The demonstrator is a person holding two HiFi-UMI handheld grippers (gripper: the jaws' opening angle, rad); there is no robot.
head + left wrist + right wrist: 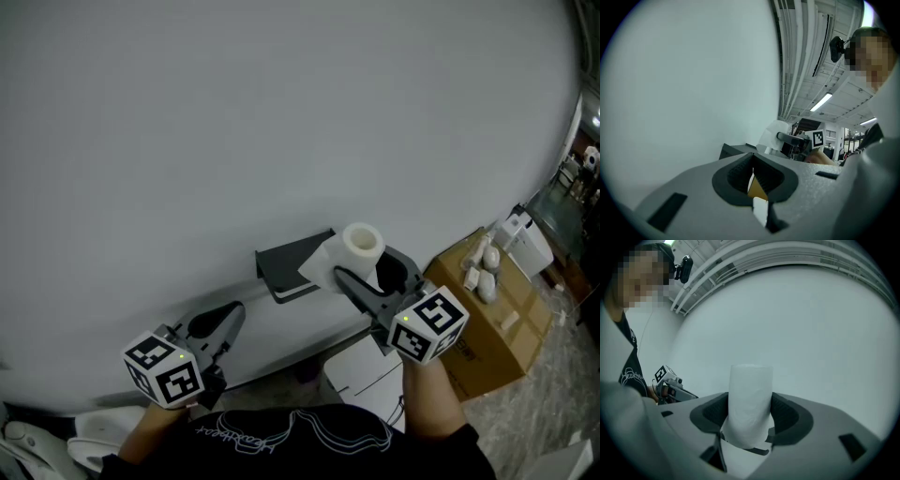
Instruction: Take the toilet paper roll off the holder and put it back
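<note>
The white toilet paper roll [362, 244] stands upright between the jaws of my right gripper [373, 272], which is shut on it close to the wall. In the right gripper view the roll [750, 404] fills the gap between the dark pads [785, 416]. A loose sheet hangs from it toward the dark holder [286, 267] on the wall, just left of the roll. My left gripper [223, 323] hangs lower and to the left, shut with nothing in it. The left gripper view shows its pads meeting [752, 176], with the holder [733, 151] and the roll [771, 136] beyond.
A pale wall [281, 122] takes up most of the head view. A cardboard box [497, 328] with small white items on top stands at the right. A white board [361, 370] lies below the holder. White objects [37, 441] sit at the lower left.
</note>
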